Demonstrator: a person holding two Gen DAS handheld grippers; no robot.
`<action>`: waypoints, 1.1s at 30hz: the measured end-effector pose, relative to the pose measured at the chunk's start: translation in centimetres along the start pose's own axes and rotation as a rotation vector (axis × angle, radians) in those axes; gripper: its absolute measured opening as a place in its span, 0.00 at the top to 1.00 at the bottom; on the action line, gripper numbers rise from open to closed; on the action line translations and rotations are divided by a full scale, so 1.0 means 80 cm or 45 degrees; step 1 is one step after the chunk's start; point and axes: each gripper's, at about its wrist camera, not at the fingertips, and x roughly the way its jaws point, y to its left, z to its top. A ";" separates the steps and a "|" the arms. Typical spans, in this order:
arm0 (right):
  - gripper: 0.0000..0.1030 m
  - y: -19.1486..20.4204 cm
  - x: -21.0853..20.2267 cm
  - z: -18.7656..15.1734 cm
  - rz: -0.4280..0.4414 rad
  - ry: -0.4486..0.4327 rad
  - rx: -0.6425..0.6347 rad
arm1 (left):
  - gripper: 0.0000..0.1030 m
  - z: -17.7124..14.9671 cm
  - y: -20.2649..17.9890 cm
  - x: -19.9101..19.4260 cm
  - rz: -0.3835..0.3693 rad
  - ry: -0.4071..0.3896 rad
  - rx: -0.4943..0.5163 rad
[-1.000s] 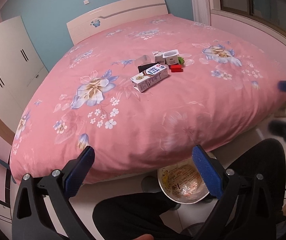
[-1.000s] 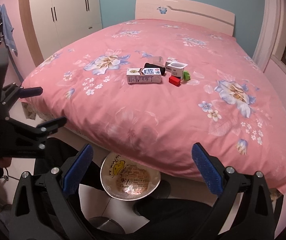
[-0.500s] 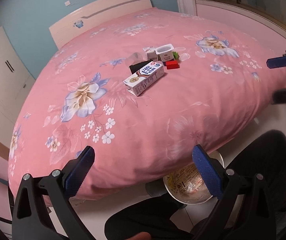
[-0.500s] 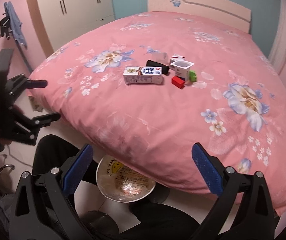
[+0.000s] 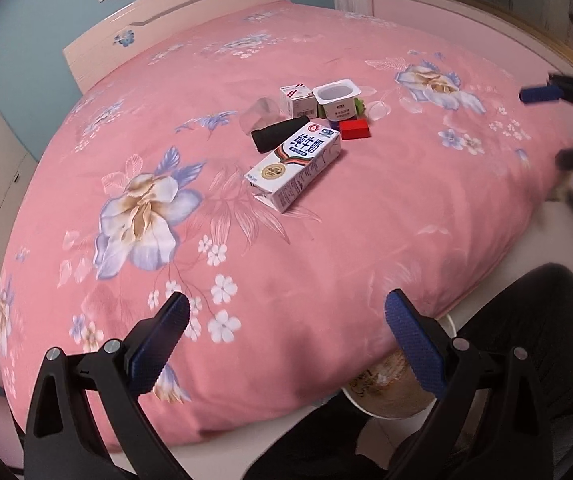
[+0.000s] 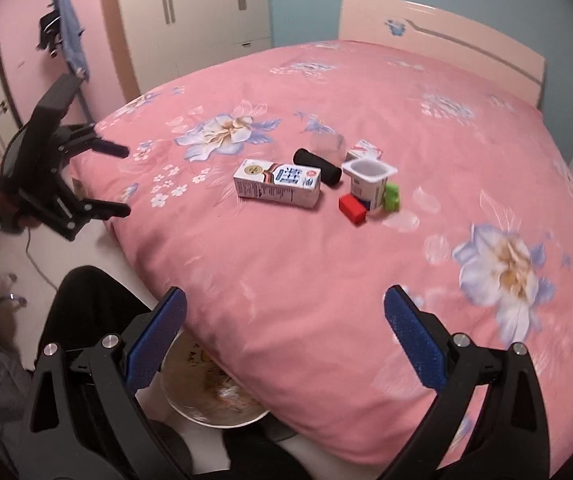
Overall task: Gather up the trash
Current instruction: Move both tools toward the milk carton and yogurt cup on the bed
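Both claws — left claw [image 5: 286, 334] and right claw [image 6: 286, 330] — gape empty above the bed's [image 5: 326, 240] near edge, the milk carton [image 5: 294, 166] lying mid-bed among small trash.

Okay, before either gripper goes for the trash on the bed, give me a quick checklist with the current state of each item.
1. Left gripper empty, jaws open: ok.
2. Right gripper empty, jaws open: ok.
3. Milk carton reachable from above, lying flat, nothing on top: ok.
4. Clear space around the yogurt cup: not ok, the red block and green block crowd it.
5. Bowl by the person's legs ready to receive trash: cannot tell, the bed's edge partly hides it.
6. Grippers close enough to grasp: not ok, both sit at the bed's near edge, well short of the pile.
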 end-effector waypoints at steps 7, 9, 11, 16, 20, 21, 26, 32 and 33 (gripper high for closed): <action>0.05 -0.029 0.025 0.032 -0.023 0.086 -0.070 | 0.04 0.032 0.006 0.019 -0.053 -0.038 0.091; 0.05 -0.037 0.036 0.041 -0.018 0.115 -0.093 | 0.04 0.044 0.007 0.025 -0.078 -0.049 0.120; 0.05 -0.042 0.045 0.047 -0.039 0.128 -0.121 | 0.03 0.054 0.009 0.031 -0.097 -0.049 0.140; 0.05 -0.069 0.076 0.066 -0.018 0.192 -0.128 | 0.03 0.081 0.016 0.054 -0.140 -0.037 0.197; 0.05 -0.090 0.098 0.080 0.024 0.237 -0.141 | 0.03 0.096 0.015 0.072 -0.178 -0.024 0.281; 0.05 -0.095 0.104 0.084 0.027 0.242 -0.160 | 0.03 0.100 0.014 0.077 -0.180 -0.025 0.302; 0.05 -0.120 0.131 0.100 0.044 0.270 -0.169 | 0.03 0.115 0.012 0.102 -0.206 0.005 0.357; 0.05 -0.130 0.165 0.109 0.098 0.317 -0.252 | 0.03 0.124 0.010 0.131 -0.306 0.062 0.469; 0.05 -0.131 0.170 0.110 0.102 0.322 -0.272 | 0.03 0.125 0.009 0.135 -0.325 0.067 0.488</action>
